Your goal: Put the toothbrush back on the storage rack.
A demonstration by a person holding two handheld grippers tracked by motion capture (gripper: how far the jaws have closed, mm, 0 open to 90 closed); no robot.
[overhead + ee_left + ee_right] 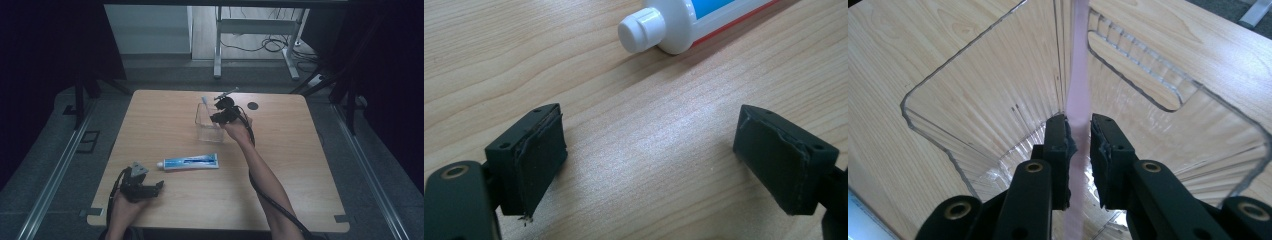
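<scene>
Right claw (1079, 135): pinching pink toothbrush (1078, 75) upright inside clear cup (933, 125), counter's far middle. Left claw (649, 160): spread, toothpaste tube (684, 20) just ahead, lying crosswise.

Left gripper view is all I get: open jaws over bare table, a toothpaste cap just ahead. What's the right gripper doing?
Observer: The right gripper is reaching down into a clear container, and its jaws look closed on a thin pink handle.
Operator: Where's that container relative to the toothpaste?
Observer: In the high view it stands farther up the table, beyond the tail end of the toothpaste, and apart from it.
Operator: How does the tube lie?
Observer: It lies flat across the table. The cap points toward the side of the left gripper and the tail toward the person's right.
</scene>
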